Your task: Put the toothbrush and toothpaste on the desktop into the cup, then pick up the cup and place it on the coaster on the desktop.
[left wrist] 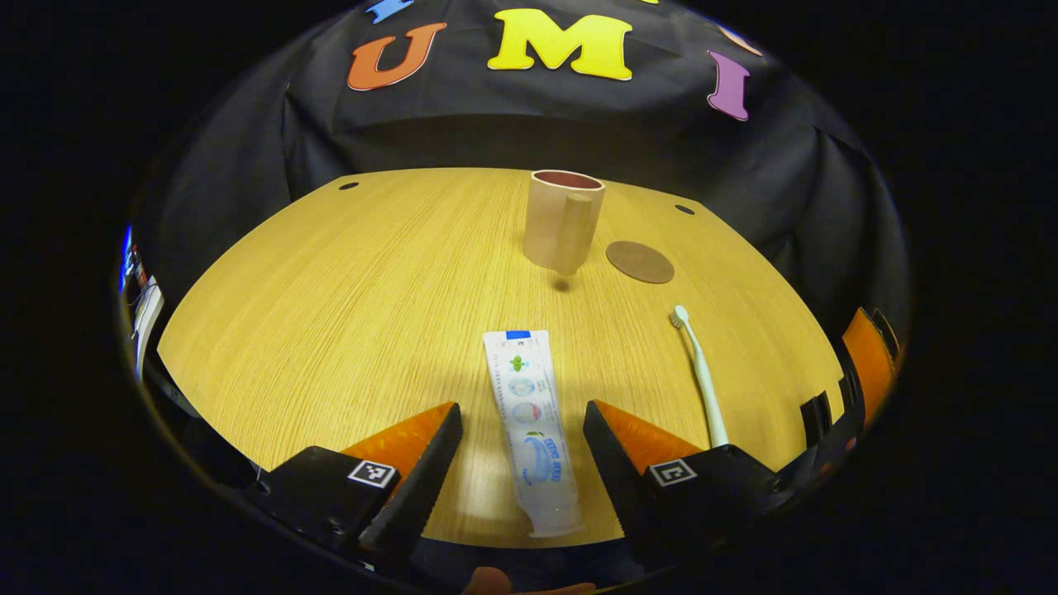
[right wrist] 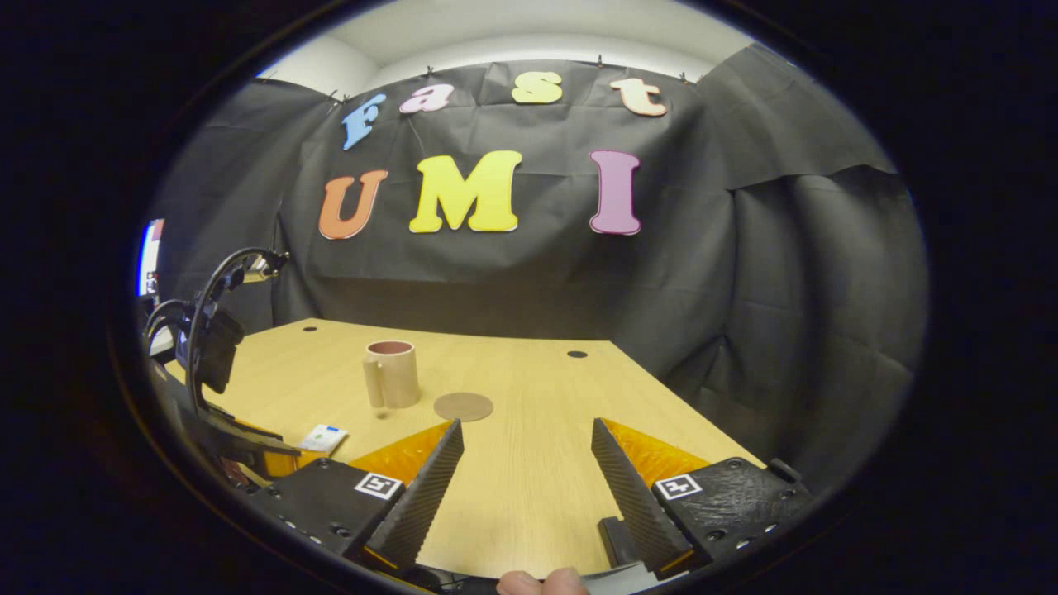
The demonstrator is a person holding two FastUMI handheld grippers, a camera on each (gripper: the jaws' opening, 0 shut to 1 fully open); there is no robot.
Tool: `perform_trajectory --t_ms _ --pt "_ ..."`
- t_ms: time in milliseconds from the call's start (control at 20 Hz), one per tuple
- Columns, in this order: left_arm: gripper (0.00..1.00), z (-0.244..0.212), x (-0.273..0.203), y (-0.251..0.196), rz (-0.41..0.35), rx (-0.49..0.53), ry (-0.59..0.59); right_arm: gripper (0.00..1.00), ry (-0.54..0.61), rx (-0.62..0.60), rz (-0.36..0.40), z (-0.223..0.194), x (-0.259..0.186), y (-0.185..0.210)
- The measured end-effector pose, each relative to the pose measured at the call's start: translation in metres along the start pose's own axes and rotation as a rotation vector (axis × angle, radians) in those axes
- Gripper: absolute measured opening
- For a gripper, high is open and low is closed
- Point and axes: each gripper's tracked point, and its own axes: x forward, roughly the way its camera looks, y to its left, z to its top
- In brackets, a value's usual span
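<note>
Toothpaste point(left wrist: 529, 426): flat on the desk point(left wrist: 331, 314), lower centre of the left gripper view, long axis running up-frame, cap end toward the bottom edge, flat crimped end toward the cup. It lies between the two fingers of the left gripper point(left wrist: 522, 434), whose jaws stand wide apart with nothing in them; no finger touches the tube.

Cup point(left wrist: 562, 219): upright, upper centre of the frame, handle facing the camera, well beyond the tube's far end. Nothing sticks out above its rim.

Coaster point(left wrist: 640, 261): bare disc just right of the cup, apart from it.

Toothbrush point(left wrist: 698, 372): flat on the desk, right of centre, head up-frame toward the coaster, handle running down behind the left gripper's right-hand finger.

Right gripper point(right wrist: 527, 463): lower centre of the right gripper view, jaws spread, empty, held over bare desk; cup and coaster sit up-frame to its left.

Judgement: the left gripper is the nearer to the tube and already straddles it crosswise, so a close across the tube's width would suit; the brush lies toward the right gripper's side.
</note>
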Motion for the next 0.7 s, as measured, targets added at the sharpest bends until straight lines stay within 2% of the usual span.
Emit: perform_trajectory --t_ms 50,100,300,350,450,500,550,700 --pt "0.98 -0.001 0.001 0.000 0.008 0.002 0.003 0.95 0.004 -0.001 -0.004 -0.003 0.000 -0.001" --pt "0.89 -0.001 0.002 0.000 0.015 0.009 0.005 0.95 0.009 -0.001 -0.005 -0.004 0.001 -0.001" --pt "0.72 -0.001 0.007 0.003 0.049 0.038 0.011 0.95 0.030 -0.007 0.002 -0.012 0.004 0.004" --pt "0.64 -0.001 0.005 0.004 0.058 0.045 0.013 0.95 0.034 -0.016 0.003 -0.014 0.004 0.006" --pt "0.63 -0.001 0.007 0.003 0.057 0.051 0.010 0.95 0.041 -0.037 0.005 -0.017 0.004 0.008" --pt "0.53 0.000 0.007 0.004 0.056 0.056 0.008 0.95 0.045 -0.043 0.007 -0.018 0.005 0.010" --pt "0.49 0.002 0.007 0.004 0.052 0.059 0.008 0.96 0.049 -0.044 0.011 -0.020 0.005 0.011" --pt "0.45 0.010 0.009 0.002 0.045 0.058 0.007 0.95 0.068 -0.036 0.018 -0.024 0.009 0.016"
